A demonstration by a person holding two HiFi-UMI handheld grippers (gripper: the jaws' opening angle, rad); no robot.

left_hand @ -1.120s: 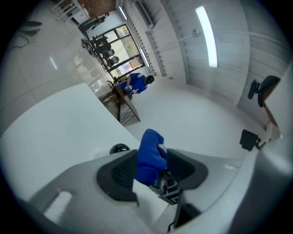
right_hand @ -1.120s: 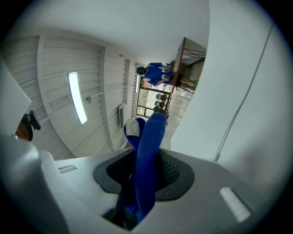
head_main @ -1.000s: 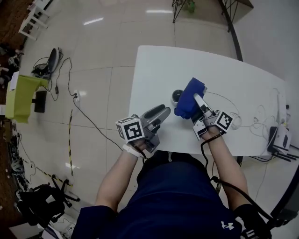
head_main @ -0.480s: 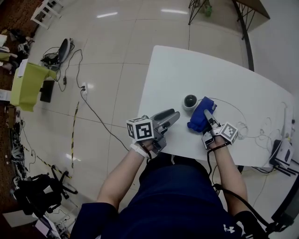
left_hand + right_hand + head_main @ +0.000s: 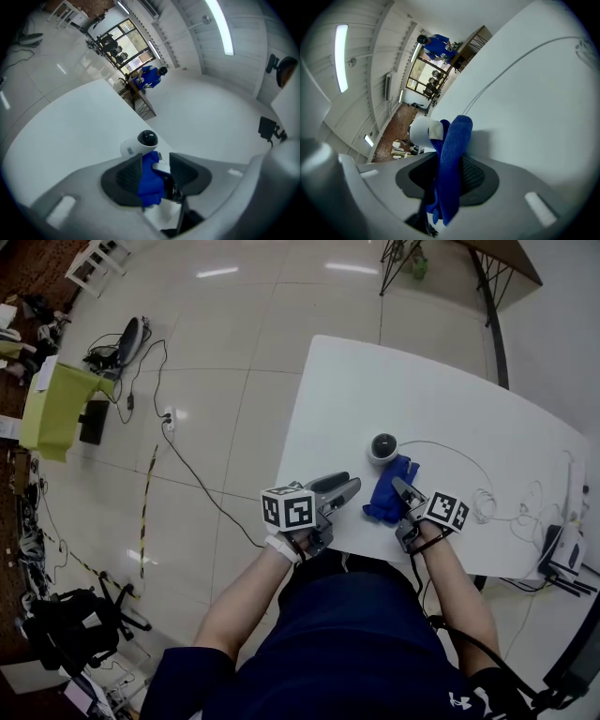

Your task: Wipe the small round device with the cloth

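Note:
The small round white device [image 5: 382, 446] with its dark lens stands on the white table [image 5: 441, 399]. The blue cloth [image 5: 388, 489] hangs from my right gripper [image 5: 401, 488], which is shut on it just short of the device's near side. In the right gripper view the cloth [image 5: 452, 159] fills the jaws, with the device [image 5: 423, 130] right behind it. My left gripper [image 5: 343, 489] lies by the table's near edge, left of the cloth. Its jaws are closing with nothing held; the cloth [image 5: 151, 180] and the device [image 5: 143, 142] show beyond its gap [image 5: 156, 161].
A thin white cable [image 5: 450, 451] loops from the device across the table to the right. More cables and a white adapter [image 5: 562, 554] lie at the right edge. Cables [image 5: 164, 418] and a green thing [image 5: 56, 413] are on the floor to the left.
My right gripper has drawn the blue cloth back from the device toward the table's near edge. The left gripper has stayed near the edge, its jaws a little narrower.

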